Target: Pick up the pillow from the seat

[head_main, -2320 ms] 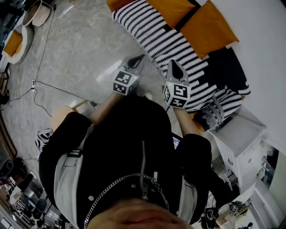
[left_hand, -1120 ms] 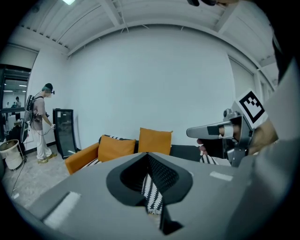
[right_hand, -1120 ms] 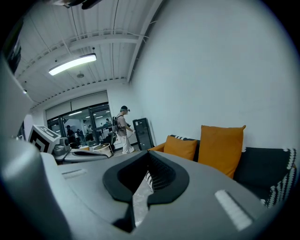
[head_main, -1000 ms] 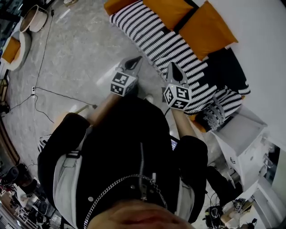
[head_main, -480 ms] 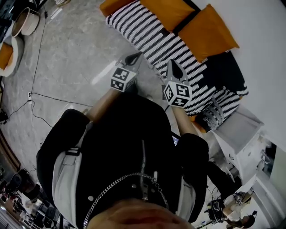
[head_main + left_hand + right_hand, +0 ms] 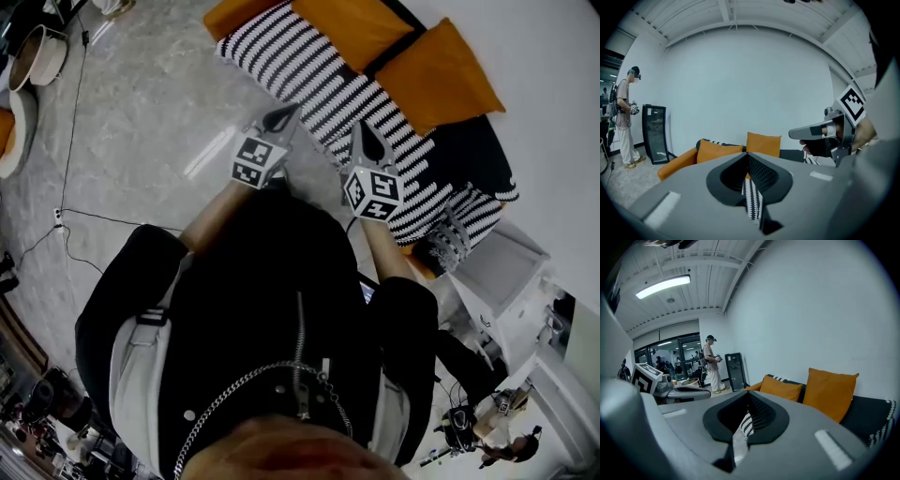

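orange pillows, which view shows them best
Right gripper view: both orange pillows stand large and front-on. The left gripper view shows them smaller, partly behind its tongs; the head view sees them from above, one cut off at the edge.

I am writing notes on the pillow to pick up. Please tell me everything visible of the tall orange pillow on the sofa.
The orange pillow is plain, roughly square with pointed corners, and looks like smooth, well-stuffed cloth. It stands almost upright at the back of the striped seat, close to the white wall. A lower orange pillow sits beside it, a dark gap between them. Neither tool touches it: the left tool and right tool are shut, empty and short of it.
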A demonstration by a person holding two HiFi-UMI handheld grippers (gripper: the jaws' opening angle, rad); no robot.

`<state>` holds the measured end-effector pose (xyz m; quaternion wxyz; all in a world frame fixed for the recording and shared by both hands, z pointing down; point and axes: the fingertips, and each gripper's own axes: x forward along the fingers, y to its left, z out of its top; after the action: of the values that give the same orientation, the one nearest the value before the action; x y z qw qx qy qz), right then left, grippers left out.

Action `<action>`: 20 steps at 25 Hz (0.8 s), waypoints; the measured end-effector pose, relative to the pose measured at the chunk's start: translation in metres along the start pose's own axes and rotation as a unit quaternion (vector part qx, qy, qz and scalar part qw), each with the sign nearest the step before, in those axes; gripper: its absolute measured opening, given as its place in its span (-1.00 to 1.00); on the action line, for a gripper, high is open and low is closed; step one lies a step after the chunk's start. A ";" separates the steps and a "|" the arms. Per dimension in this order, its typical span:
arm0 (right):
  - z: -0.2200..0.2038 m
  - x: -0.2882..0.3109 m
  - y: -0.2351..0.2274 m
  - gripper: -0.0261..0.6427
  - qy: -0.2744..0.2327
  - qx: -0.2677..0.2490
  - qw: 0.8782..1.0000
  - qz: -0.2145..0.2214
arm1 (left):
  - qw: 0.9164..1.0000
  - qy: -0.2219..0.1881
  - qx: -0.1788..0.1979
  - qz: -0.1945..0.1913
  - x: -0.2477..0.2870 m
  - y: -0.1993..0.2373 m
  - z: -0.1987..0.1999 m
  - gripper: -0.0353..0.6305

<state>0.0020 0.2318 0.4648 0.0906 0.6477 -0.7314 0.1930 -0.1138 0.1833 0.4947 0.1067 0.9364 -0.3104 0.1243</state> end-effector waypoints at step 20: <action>0.002 0.039 0.036 -0.91 0.013 -0.003 1.000 0.002 | 0.999 -0.006 -0.009 0.031 -0.023 0.070 -0.008 -0.86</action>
<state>-0.0389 0.1986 0.4721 0.1014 0.6435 -0.7319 0.1998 -0.1754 0.1435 0.5036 0.1092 0.9262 -0.3408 0.1188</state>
